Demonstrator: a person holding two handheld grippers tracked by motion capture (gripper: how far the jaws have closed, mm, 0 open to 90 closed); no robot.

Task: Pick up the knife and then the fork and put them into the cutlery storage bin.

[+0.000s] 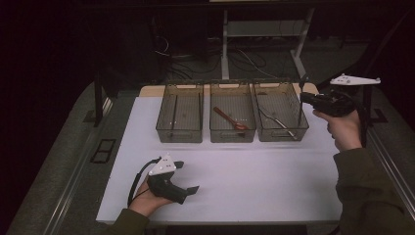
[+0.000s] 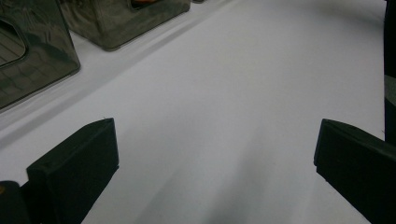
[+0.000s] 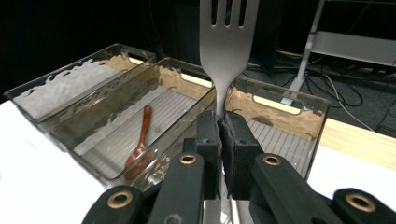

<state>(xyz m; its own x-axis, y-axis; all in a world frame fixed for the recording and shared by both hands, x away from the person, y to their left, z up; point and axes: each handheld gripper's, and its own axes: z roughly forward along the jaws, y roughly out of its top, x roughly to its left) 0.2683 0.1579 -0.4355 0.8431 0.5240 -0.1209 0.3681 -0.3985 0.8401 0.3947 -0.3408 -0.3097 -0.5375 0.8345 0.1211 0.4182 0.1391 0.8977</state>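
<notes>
Above the right bin (image 3: 275, 116), your right gripper (image 3: 223, 140) holds its jaws tight on a fork (image 3: 226, 42); your left gripper (image 2: 215, 154) rests wide open, holding nothing.

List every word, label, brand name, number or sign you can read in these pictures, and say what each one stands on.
None: no legible text on any surface.
The three bins, the fork clamped in the right gripper, the brown spoon and the white table top carry no print.
The grey plate on the left gripper is bare, apart from small holes.
The dark background shelving is too dim to show any label.
</notes>
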